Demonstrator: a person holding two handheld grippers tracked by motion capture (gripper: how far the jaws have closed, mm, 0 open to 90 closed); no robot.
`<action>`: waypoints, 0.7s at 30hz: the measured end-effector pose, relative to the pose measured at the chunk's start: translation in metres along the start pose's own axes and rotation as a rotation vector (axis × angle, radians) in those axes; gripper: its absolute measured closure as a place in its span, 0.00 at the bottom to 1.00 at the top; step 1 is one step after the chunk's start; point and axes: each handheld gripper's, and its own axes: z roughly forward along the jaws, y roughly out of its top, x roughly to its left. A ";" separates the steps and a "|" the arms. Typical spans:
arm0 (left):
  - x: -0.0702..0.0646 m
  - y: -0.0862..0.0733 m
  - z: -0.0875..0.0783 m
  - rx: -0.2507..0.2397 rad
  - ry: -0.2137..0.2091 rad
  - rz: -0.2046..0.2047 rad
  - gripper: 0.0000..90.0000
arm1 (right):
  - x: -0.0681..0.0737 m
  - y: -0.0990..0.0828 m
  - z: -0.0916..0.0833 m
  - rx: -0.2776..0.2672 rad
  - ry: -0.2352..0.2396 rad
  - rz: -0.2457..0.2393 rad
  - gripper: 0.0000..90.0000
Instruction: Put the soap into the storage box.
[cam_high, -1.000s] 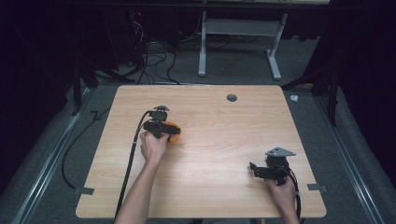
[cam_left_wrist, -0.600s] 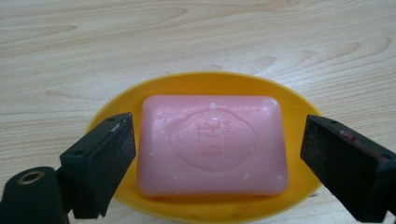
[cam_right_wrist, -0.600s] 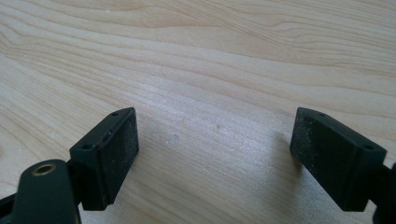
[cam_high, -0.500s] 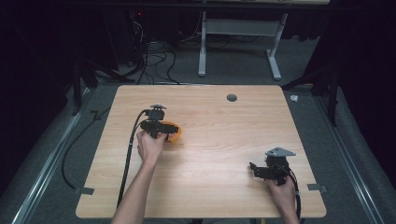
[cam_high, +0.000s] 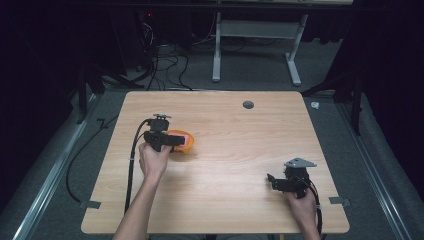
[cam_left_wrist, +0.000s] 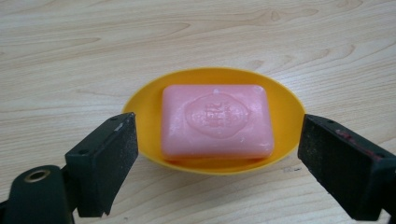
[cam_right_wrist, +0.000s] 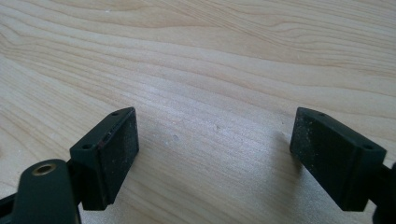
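The soap (cam_left_wrist: 216, 120) is a pink rounded-corner bar with a matte, slightly waxy face and an embossed oval crest pressed into its top; it lies flat in a dish (cam_left_wrist: 144, 105), a shallow oval of glossy yellow plastic with a smooth raised rim. The dish sits on the table (cam_high: 235, 150), a pale wood-grain top with rounded corners, in its left half, nearer the far edge than the near one. The left gripper (cam_left_wrist: 217, 154) has its jaws spread wide, one on each side of the dish just short of its rim, gripping nothing; the pads (cam_left_wrist: 122, 154) are flat black blocks with a grainy, scuffed rubber surface. In the high view the left gripper (cam_high: 176, 141) hangs over the dish's left part, held by a hand (cam_high: 152, 161). The right gripper (cam_right_wrist: 215, 154) is well apart from the dish, near the table's near right corner, jaws likewise wide and empty over bare wood; its pads look dusty and worn. A grey three-cornered plate tops it in the high view (cam_high: 274, 181).
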 end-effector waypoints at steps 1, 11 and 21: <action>0.001 -0.001 -0.003 -0.011 -0.003 -0.005 0.15 | 0.000 0.000 0.000 0.000 0.000 0.000 0.18; 0.009 -0.011 -0.020 -0.041 -0.017 -0.016 0.15 | 0.000 0.000 0.000 0.000 -0.001 0.000 0.18; 0.014 -0.023 -0.037 -0.069 -0.028 -0.020 0.15 | 0.000 0.000 0.000 0.002 -0.001 0.002 0.18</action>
